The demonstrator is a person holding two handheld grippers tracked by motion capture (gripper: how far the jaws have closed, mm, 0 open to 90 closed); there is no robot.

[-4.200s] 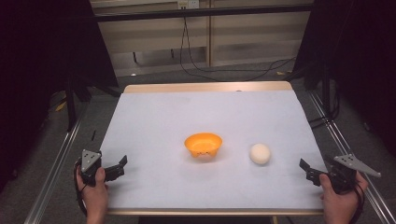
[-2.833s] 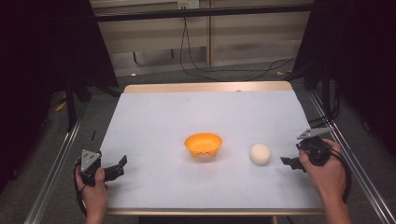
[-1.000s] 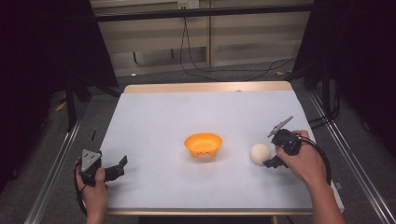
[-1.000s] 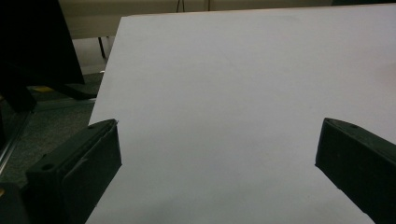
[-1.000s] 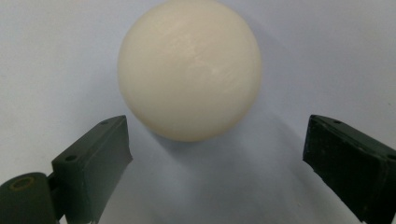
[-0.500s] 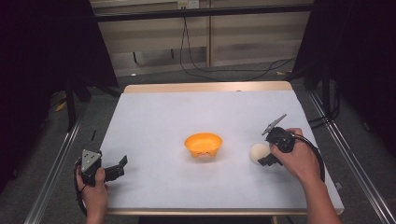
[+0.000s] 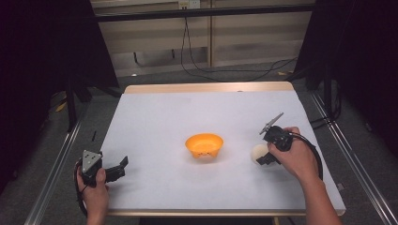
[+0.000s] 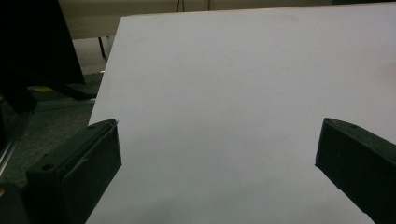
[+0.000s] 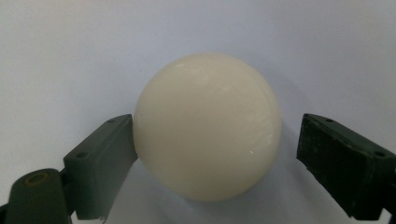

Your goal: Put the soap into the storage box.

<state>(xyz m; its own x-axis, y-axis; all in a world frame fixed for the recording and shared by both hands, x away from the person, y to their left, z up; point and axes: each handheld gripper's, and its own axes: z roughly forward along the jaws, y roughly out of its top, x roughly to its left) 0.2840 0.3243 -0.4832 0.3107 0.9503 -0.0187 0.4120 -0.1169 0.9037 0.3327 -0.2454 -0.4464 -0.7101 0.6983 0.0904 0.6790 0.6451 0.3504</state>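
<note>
A cream ball (image 7: pixel 257 152) lies on the white table (image 7: pixel 187 112), right of an empty orange bowl (image 7: pixel 204 144). My right gripper (image 7: pixel 262 157) reaches down at the ball from the right. In the right gripper view the ball (image 9: pixel 208 123) sits between the jaws of my right gripper (image 9: pixel 215 156). The jaws have just been closing; one pad touches the ball and a gap is left at the other. My left gripper (image 7: pixel 121 168) rests open near the front left corner, nothing between its fingers (image 8: pixel 74 170).
The table's wooden front edge (image 7: pixel 211 212) runs close below both hands. Metal rails (image 7: pixel 54 171) flank the table left and right. Cables (image 7: pixel 202 65) lie on the floor beyond the far edge.
My right hand came in from the table's right edge to the ball and set its jaws around it. The jaws have narrowed. The left hand, the bowl and the ball stay in place.
</note>
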